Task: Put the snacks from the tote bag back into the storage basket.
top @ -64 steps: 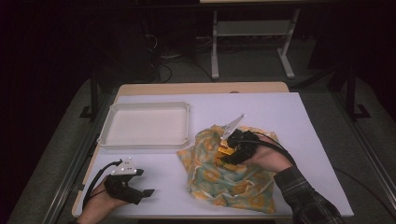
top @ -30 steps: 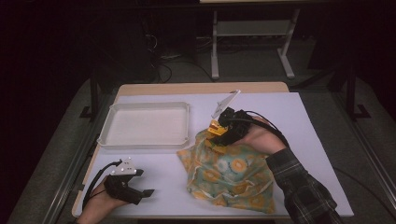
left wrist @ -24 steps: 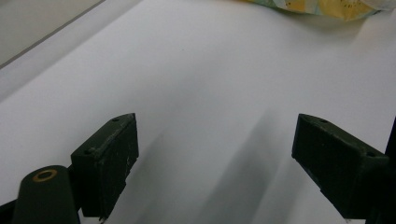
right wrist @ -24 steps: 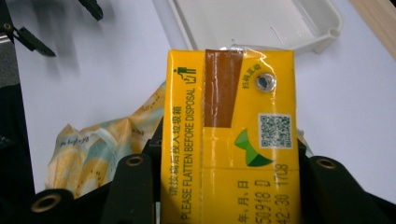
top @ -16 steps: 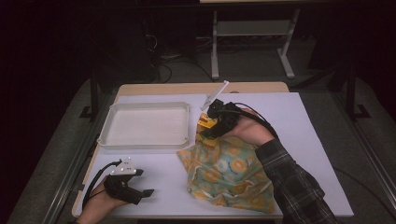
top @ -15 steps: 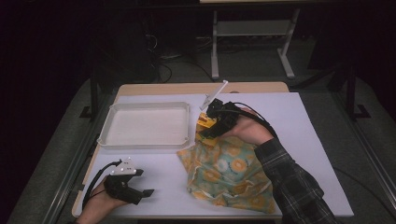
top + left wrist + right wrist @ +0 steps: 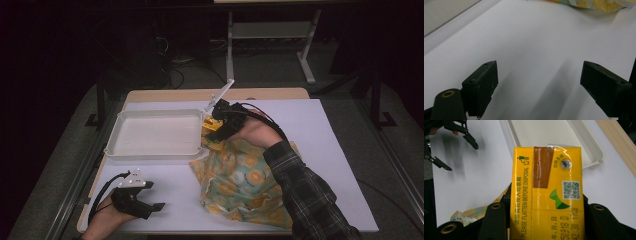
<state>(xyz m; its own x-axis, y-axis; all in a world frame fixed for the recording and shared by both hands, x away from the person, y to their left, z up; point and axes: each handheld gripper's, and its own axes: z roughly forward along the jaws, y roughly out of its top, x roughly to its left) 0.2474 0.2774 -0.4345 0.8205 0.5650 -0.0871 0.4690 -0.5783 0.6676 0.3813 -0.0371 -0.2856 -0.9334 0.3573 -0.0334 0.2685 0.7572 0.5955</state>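
While the right claw (image 7: 544, 220) pinches the carton (image 7: 547, 192) just short of the tray (image 7: 155, 135), a slip drops it outside; left claw (image 7: 541, 87) rests wide open, empty, on the bench (image 7: 325, 130)

L claw (image 7: 159, 206) rests low w/ jaws wide apart; R claw (image 7: 212, 131) reaches fwd, jaws clamped.

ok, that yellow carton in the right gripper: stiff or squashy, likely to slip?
The yellow carton looks fairly stiff: its flat faces and edges show no buckling between the right gripper jaws. Its glossy surface could slide under a light grip. Probably light for its size, and if empty it may crush under harder squeezing.
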